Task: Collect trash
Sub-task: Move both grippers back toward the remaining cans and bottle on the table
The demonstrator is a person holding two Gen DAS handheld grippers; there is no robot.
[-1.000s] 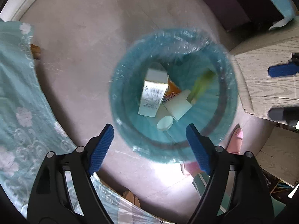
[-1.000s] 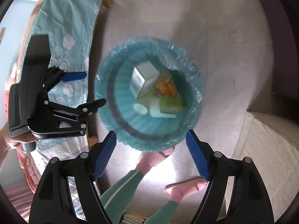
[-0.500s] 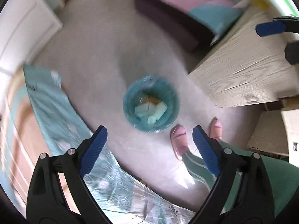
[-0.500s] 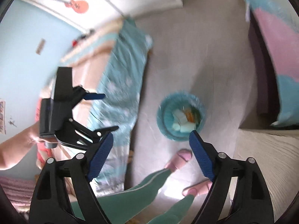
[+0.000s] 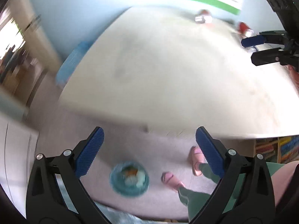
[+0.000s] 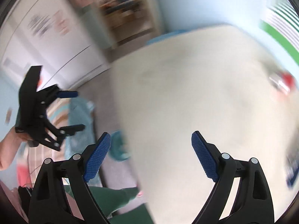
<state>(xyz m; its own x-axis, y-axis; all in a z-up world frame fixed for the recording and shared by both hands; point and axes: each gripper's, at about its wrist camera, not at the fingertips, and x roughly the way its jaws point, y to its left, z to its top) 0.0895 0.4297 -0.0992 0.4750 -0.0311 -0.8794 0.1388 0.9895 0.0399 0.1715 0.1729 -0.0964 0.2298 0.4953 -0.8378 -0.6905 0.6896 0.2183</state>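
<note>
The teal trash bin point(image 5: 129, 180) stands far below on the floor, with cartons and wrappers inside it. In the right wrist view only its edge point(image 6: 119, 149) shows beside the table. My left gripper point(image 5: 148, 150) hangs high over the floor at the table's near edge, its jaws opening, nothing between them. My right gripper point(image 6: 151, 155) is above the pale table point(image 6: 196, 97), jaws opening and empty. Two blurred red and silver items point(image 5: 202, 18) point(image 5: 244, 30) lie at the table's far edge. Each gripper shows in the other's view point(image 5: 259, 48) point(image 6: 72, 110).
A person's legs in green trousers and pink slippers point(image 5: 171, 181) stand next to the bin. A teal patterned cloth point(image 6: 80, 112) covers a bed on the left. White cabinets point(image 6: 46, 37) and a shelf point(image 5: 278, 149) with books line the room.
Both grippers rose steeply from just above the bin to table height and widened. The bin shrank to a small shape below, and the tabletop now fills both views.
</note>
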